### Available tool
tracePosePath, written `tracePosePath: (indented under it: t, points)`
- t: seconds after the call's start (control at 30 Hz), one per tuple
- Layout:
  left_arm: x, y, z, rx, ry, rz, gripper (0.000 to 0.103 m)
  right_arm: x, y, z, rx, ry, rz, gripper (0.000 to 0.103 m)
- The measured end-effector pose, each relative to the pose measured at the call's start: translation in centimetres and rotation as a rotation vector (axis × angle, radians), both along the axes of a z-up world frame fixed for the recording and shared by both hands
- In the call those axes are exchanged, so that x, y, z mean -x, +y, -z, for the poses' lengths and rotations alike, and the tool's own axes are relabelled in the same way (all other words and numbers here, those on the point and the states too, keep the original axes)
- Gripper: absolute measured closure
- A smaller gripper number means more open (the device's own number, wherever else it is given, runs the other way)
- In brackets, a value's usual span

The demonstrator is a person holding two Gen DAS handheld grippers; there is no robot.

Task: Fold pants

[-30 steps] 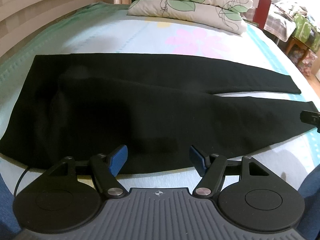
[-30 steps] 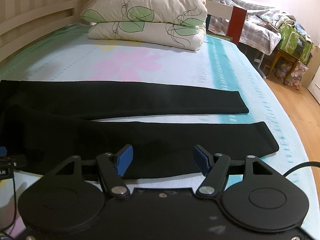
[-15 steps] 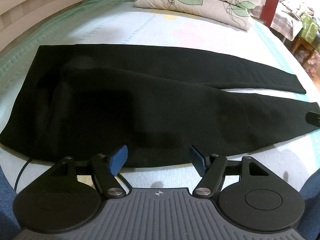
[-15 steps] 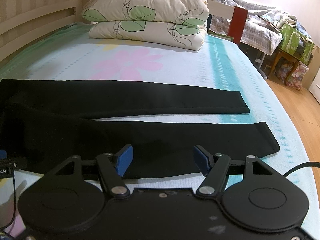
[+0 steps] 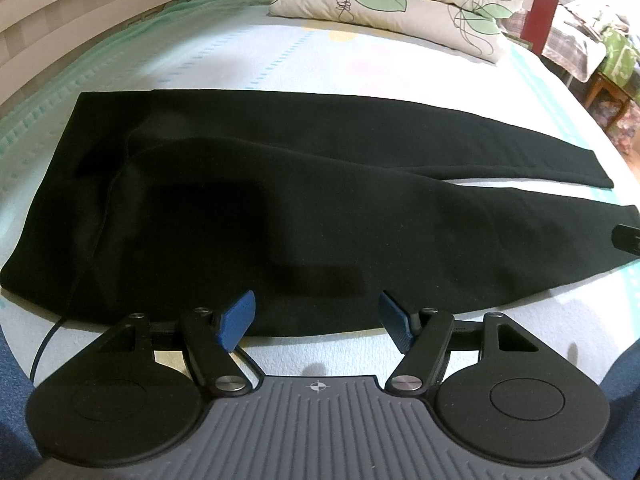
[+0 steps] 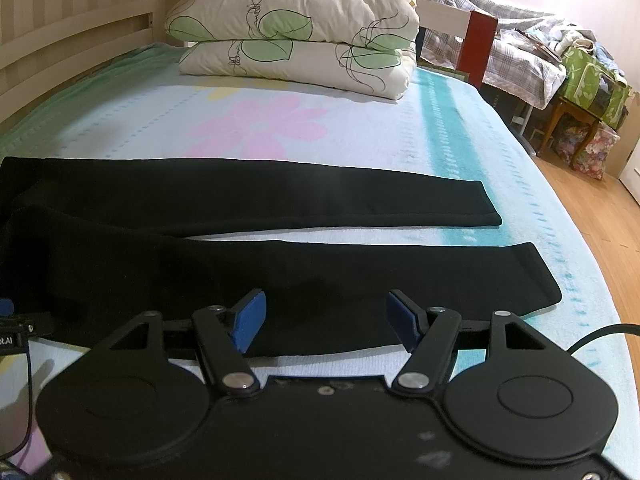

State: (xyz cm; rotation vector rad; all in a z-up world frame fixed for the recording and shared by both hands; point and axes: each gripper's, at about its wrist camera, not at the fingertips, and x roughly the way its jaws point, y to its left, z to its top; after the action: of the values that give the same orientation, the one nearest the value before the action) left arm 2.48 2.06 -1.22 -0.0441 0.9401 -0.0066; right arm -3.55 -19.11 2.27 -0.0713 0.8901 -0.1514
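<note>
Black pants (image 5: 280, 200) lie flat across the bed, waist at the left, both legs running right with a narrow gap between them near the cuffs. My left gripper (image 5: 316, 318) is open and empty, its blue pads at the near edge of the seat part. In the right wrist view the two legs (image 6: 280, 276) end in cuffs at the right. My right gripper (image 6: 324, 320) is open and empty at the near leg's front edge. The tip of the right gripper shows at the right edge of the left wrist view (image 5: 626, 238).
Two stacked leaf-print pillows (image 6: 296, 52) sit at the far end of the bed. A wooden rail (image 5: 60, 32) runs along the left side. The bed's right edge drops to a wood floor (image 6: 592, 200), with a cluttered second bed and stool beyond.
My left gripper has moved forward and lower toward the pants' near edge, so the pants look larger. The right gripper has barely moved. Both stay open.
</note>
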Motion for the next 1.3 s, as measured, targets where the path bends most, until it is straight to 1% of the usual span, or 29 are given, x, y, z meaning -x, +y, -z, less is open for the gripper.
tracePosePath:
  t: [1.3]
  points:
    - [-0.13, 0.17, -0.37, -0.002, 0.0, -0.004, 0.036, -0.03, 0.13, 0.05, -0.003, 0.001, 0.0, 0.033]
